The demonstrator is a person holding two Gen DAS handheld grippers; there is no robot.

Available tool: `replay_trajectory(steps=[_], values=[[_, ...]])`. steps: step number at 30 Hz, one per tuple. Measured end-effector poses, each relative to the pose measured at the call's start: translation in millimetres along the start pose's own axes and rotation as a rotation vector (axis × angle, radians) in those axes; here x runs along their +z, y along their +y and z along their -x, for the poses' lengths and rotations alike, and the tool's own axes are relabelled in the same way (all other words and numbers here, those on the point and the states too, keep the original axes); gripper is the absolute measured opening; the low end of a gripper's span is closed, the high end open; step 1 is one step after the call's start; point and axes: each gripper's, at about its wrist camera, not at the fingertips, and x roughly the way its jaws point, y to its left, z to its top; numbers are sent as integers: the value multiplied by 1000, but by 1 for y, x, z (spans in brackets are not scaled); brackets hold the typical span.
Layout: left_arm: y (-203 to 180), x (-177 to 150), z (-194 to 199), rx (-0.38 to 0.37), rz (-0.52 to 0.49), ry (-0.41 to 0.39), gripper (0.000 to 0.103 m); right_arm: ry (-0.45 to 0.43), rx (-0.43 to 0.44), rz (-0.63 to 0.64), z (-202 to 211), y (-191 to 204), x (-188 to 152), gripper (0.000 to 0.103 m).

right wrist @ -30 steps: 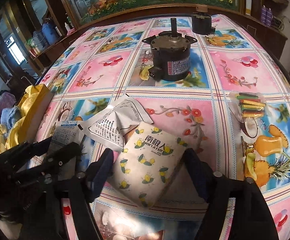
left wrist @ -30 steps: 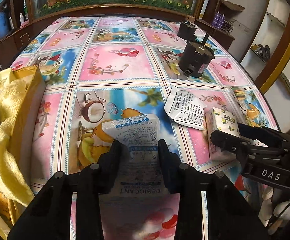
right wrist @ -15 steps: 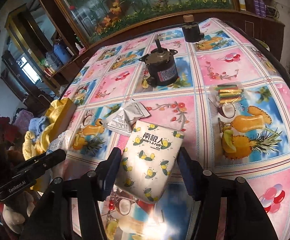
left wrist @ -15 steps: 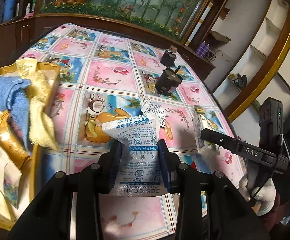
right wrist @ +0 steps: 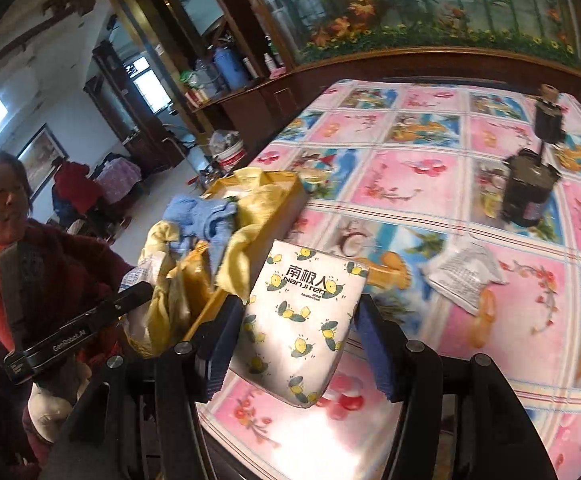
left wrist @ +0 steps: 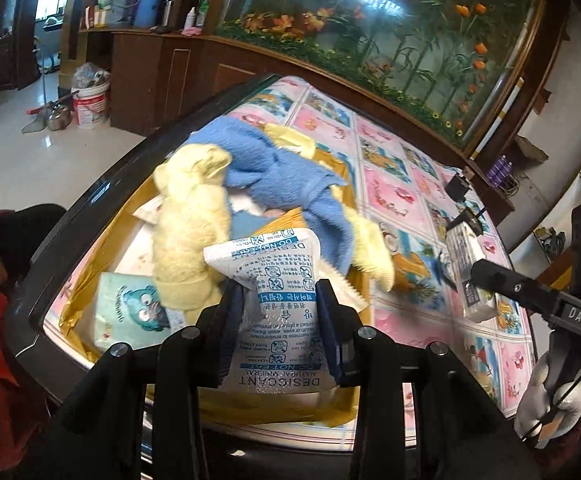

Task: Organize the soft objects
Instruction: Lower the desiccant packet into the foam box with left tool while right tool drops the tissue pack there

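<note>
Desiccant packet (left wrist: pixel 278 312) now over box (left wrist: pixel 90 248)

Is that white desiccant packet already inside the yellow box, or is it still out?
Still out. The left hand-held gripper grips the desiccant packet above the yellow box, where towels already lie.

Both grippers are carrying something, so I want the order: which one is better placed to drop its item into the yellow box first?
Left. The left gripper holds the desiccant packet right over the yellow box; the right gripper's tissue pack is beside it, above the tablecloth.
</note>
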Motion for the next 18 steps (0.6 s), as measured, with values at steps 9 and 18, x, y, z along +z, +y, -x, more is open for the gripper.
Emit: replay_trajectory(steps=[9,18], values=[[-6,-25,-22,-30,-123,106,58,97,80,170,-77,88,28,59],[7,-17,13,-15,-96,11,64,167,25,247,-145,123,44,59]])
